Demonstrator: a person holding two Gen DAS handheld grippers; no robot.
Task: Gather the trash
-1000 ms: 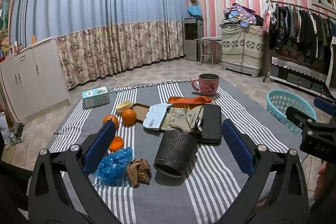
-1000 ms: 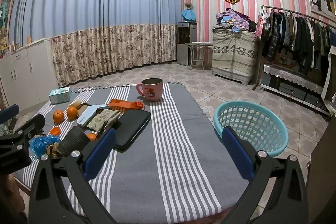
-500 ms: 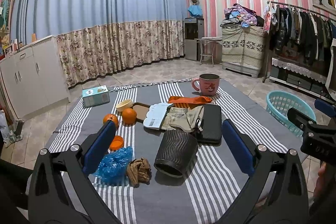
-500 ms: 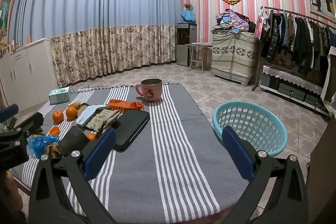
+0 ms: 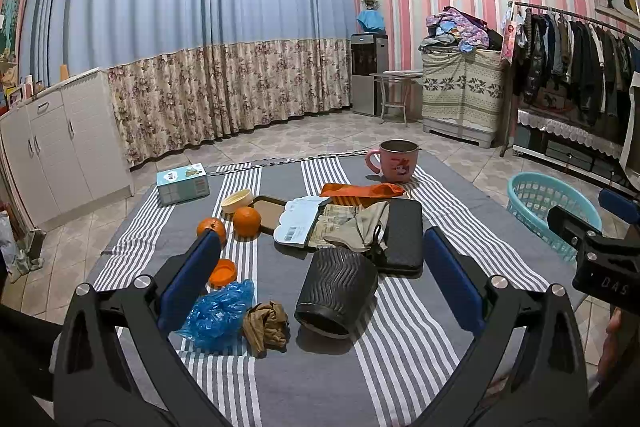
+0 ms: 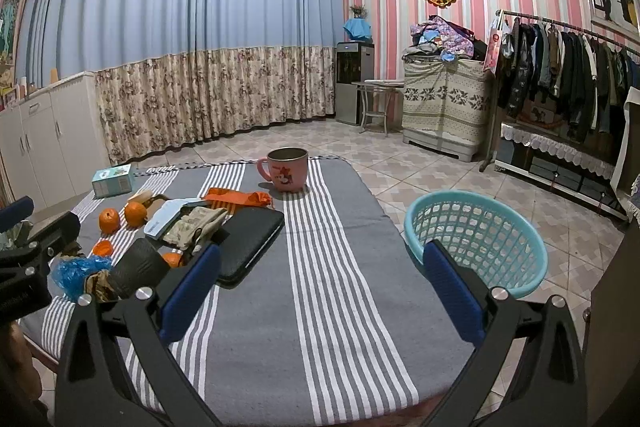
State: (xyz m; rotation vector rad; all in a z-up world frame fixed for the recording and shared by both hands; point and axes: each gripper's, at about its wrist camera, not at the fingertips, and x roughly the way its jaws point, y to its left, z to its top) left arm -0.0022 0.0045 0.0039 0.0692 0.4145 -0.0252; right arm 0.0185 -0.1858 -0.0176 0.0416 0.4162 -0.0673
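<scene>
On the grey striped tablecloth [image 5: 320,379] lie a crumpled blue plastic bag [image 5: 218,311], a crumpled brown paper wad [image 5: 266,323], an orange peel piece [image 5: 223,271], a black ribbed cup on its side [image 5: 338,297] and an orange wrapper [image 5: 360,190]. My left gripper [image 5: 320,283] is open and empty, held above the near table edge with the cup between its fingers in view. My right gripper [image 6: 320,291] is open and empty over the bare right side of the cloth. A teal basket [image 6: 476,239] stands at the table's right edge.
Two oranges [image 5: 232,223], a pink mug [image 5: 396,161], a black case [image 5: 400,231], a tissue box [image 5: 182,183], papers [image 5: 300,223] and a small tray [image 5: 270,209] are on the table. A clothes rack [image 6: 560,75] and white cabinets [image 5: 52,151] line the room.
Both grippers have stayed open; the views have shifted only very slightly. Nothing on the table has moved.
</scene>
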